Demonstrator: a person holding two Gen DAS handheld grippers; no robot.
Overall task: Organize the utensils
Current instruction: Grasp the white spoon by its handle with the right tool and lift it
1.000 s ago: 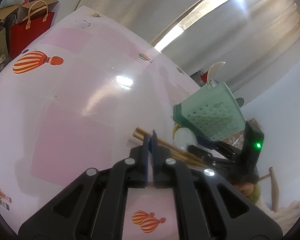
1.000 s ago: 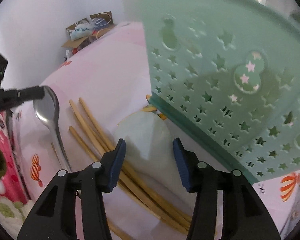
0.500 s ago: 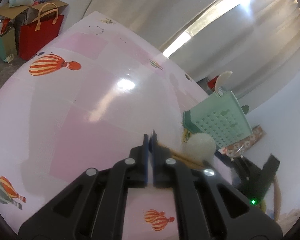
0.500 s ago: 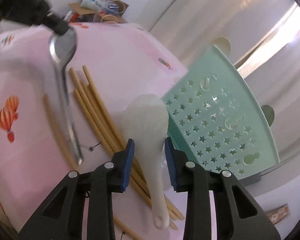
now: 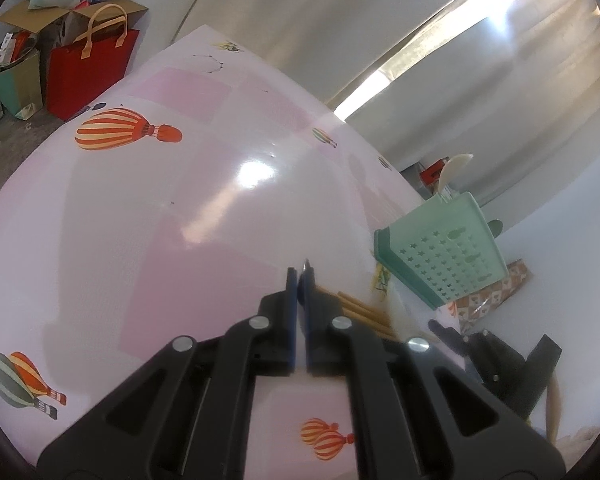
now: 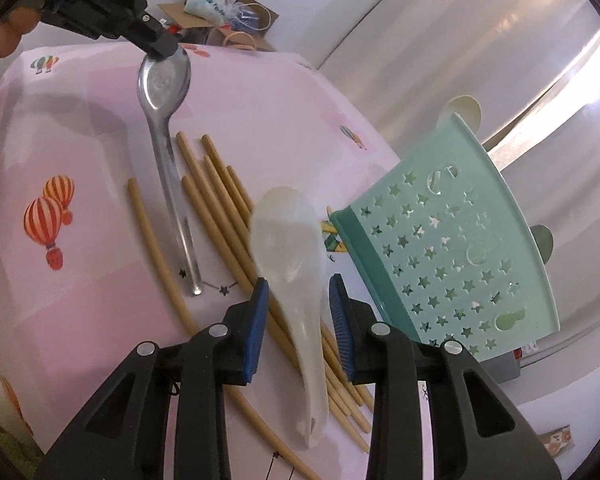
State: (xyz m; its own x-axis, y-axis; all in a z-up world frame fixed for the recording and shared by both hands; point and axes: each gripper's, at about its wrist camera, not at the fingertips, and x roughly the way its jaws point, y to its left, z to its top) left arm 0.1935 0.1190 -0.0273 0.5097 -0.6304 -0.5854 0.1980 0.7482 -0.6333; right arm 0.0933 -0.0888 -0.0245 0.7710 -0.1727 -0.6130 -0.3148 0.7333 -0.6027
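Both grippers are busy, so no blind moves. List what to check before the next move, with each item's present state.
1. Left gripper hold on the metal spoon: ok, shut on the bowl's rim.
2. Metal spoon's handle tip clear of the table: cannot tell.
3. Right gripper lined up on the white spoon: ok, one finger on either side.
4. Right gripper closed on the white spoon: not ok, the jaws are open.
5. White spoon free of the chopsticks: not ok, it lies across them.
6. Green holder opening reachable: cannot tell, only its perforated wall shows.
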